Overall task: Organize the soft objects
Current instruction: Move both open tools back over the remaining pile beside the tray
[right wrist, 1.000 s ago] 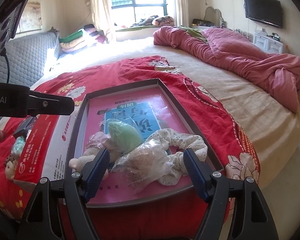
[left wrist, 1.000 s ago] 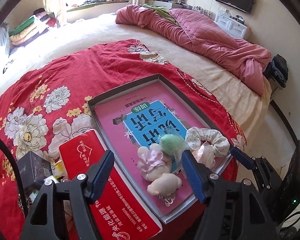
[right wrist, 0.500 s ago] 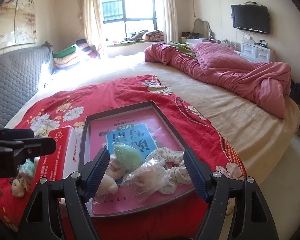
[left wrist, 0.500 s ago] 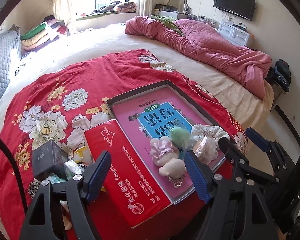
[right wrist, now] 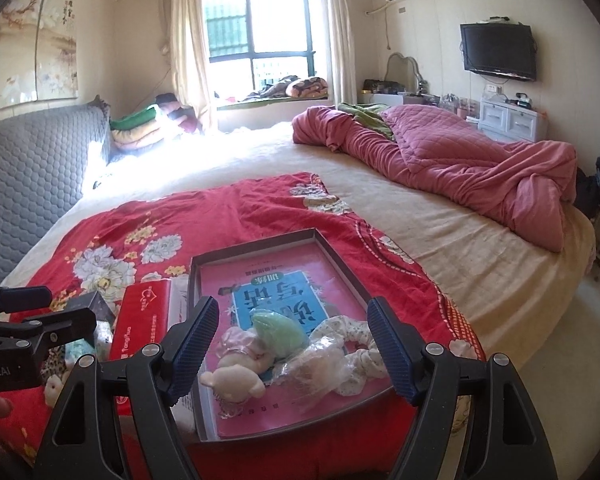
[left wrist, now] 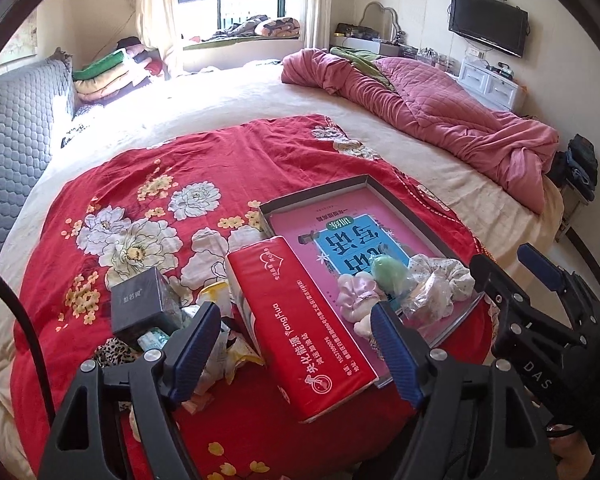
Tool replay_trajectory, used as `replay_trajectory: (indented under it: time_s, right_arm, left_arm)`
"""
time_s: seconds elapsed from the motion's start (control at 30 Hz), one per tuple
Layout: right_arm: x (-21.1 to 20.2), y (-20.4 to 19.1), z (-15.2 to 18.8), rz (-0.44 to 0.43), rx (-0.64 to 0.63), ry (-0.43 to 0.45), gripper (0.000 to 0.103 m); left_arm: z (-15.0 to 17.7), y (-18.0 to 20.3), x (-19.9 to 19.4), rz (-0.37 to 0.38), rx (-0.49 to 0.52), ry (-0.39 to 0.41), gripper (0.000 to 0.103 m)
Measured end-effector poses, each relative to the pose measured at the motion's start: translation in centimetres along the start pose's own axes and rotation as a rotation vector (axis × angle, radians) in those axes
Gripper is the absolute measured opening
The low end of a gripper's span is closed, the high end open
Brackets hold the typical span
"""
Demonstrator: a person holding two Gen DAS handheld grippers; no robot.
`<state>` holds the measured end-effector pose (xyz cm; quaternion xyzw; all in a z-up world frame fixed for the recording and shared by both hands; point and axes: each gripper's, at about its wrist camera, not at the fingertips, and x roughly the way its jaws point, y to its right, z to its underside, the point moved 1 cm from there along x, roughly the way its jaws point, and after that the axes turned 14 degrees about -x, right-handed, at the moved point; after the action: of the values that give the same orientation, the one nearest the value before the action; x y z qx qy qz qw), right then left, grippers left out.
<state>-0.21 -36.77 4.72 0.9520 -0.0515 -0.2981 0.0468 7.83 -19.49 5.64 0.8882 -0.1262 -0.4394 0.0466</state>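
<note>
Both claws wide, empty — left claw [left wrist: 296, 344], right claw [right wrist: 294, 344] above tray [right wrist: 260, 242] holding green plush [right wrist: 282, 330], scrunchie [right wrist: 350, 330].

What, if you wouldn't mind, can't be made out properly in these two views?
- Left wrist view: the loose pile beside the red pack is partly hidden by the left tool.
- Right wrist view: contents of the clear bag are blurred by the plastic.
- Right wrist view: the tray near edge is hidden by the right tool.
</note>
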Motion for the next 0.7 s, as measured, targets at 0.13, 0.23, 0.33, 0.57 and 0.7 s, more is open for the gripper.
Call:
replay_trajectory:
  time_s: [0.13,0.23,0.33,0.57,0.7]
  right_arm:
    - [-1.1,-0.6,-0.7,0.0,-0.015,0.023,0.078]
    - [-1.8,-1.0,-1.2,-0.004,-0.025,0.033,0.078]
    - [-2.3,-1.5,-1.5,-0.019,-0.035,0.037,0.078]
    - [-3.0,-3.0,-2.0,-0.07,-0.046,0.037,0.078]
    - [-3.4,-3.8,-2.3,-0.091,-0.056,0.042,0.078]
  left_arm:
    - [0.1,-0.5,-0.9,-0.003,-0.005,0.016,0.077]
    - [0.2,-0.9,-1.6,-0.009,-0.01,0.024,0.077]
    - [0.4,-1.4,-2.3,-0.015,-0.014,0.035,0.078]
    - [0.8,-3.0,-3.6,-0.03,-0.031,0.049,0.078]
    - [1.2,-4.2,-4.1,-0.046,-0.044,0.057,0.078]
